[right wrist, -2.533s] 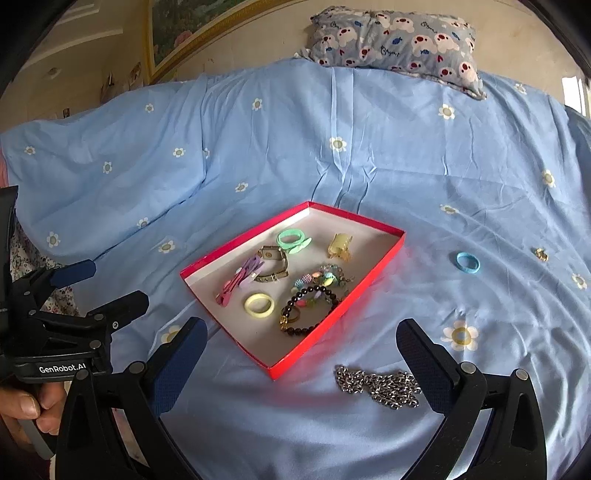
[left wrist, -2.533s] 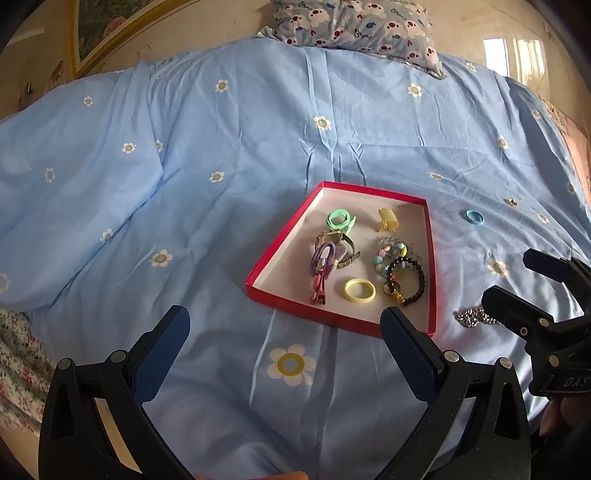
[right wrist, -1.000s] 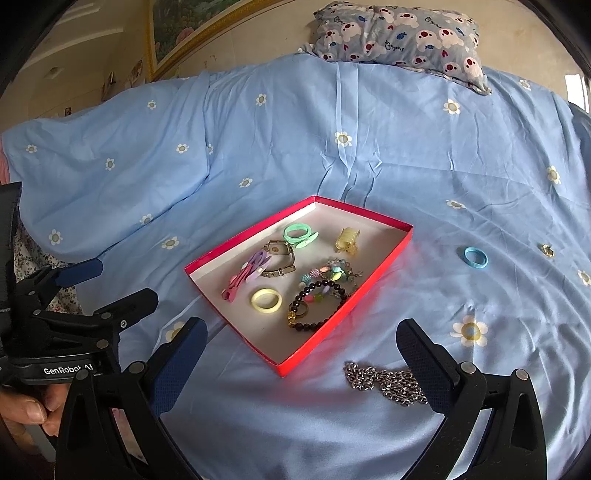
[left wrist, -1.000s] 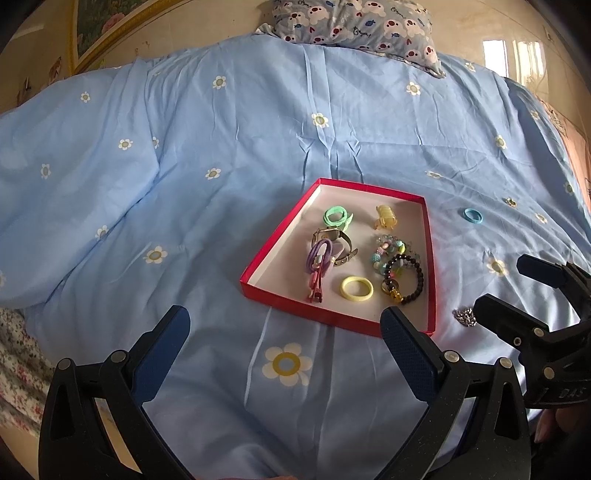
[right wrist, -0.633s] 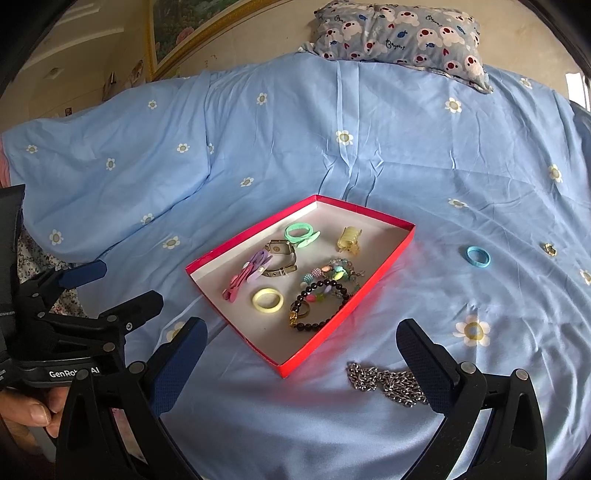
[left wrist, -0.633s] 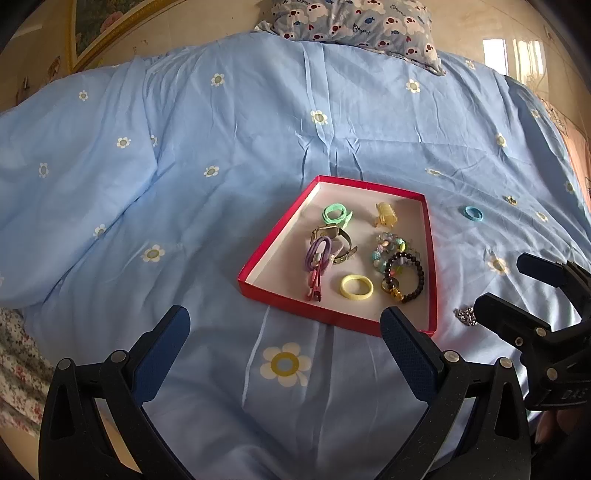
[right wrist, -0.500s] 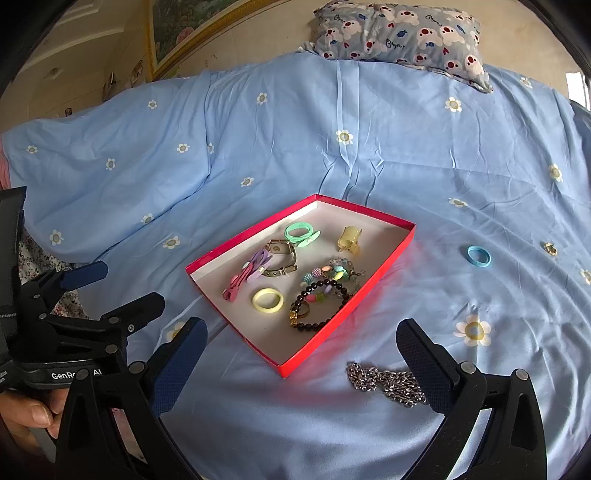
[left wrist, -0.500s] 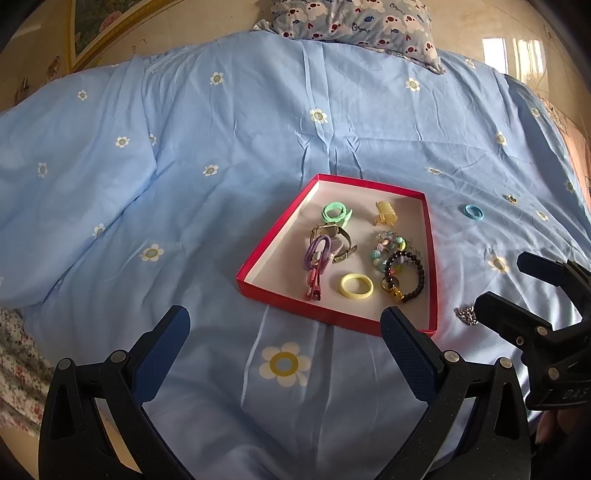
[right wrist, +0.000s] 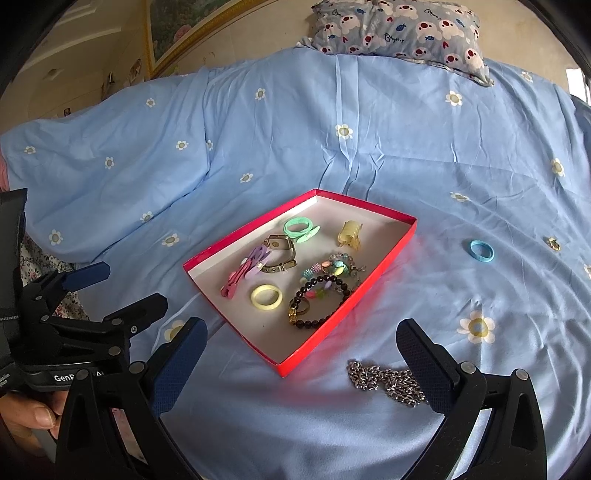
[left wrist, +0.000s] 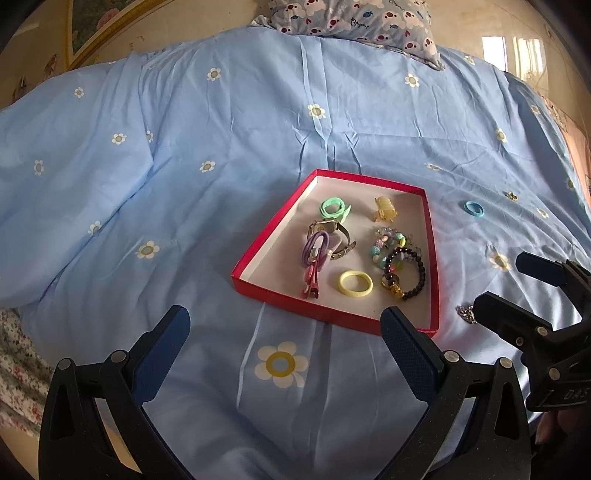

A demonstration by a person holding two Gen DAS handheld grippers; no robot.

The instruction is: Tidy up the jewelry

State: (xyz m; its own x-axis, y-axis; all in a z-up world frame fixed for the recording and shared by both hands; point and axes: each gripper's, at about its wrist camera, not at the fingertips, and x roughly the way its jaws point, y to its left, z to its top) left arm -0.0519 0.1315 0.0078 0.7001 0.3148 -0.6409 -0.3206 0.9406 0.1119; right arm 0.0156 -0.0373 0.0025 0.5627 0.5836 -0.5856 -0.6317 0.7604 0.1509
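Note:
A red tray (left wrist: 258, 243) (right wrist: 384, 266) lies on the blue bedspread and holds several pieces: a green band, a yellow ring (right wrist: 266, 296), a black bead bracelet (right wrist: 319, 301), a watch and a pink clip. A silver chain (right wrist: 386, 380) lies on the sheet right of the tray's near corner; only its end shows in the left wrist view (left wrist: 466, 313). A blue ring (right wrist: 481, 251) (left wrist: 473, 209) and a small gold piece (right wrist: 553, 243) lie further right. My left gripper (left wrist: 284, 347) is open and empty, below the tray. My right gripper (right wrist: 301, 350) is open and empty, just above the chain.
A patterned pillow (right wrist: 399, 29) lies at the head of the bed. A framed picture (right wrist: 177, 26) hangs on the wall at the back left. The bed's left edge drops to a flowered sheet (left wrist: 14, 369).
Both grippers have drifted slightly nearer the tray and chain. Nothing was picked up or moved; both stay open.

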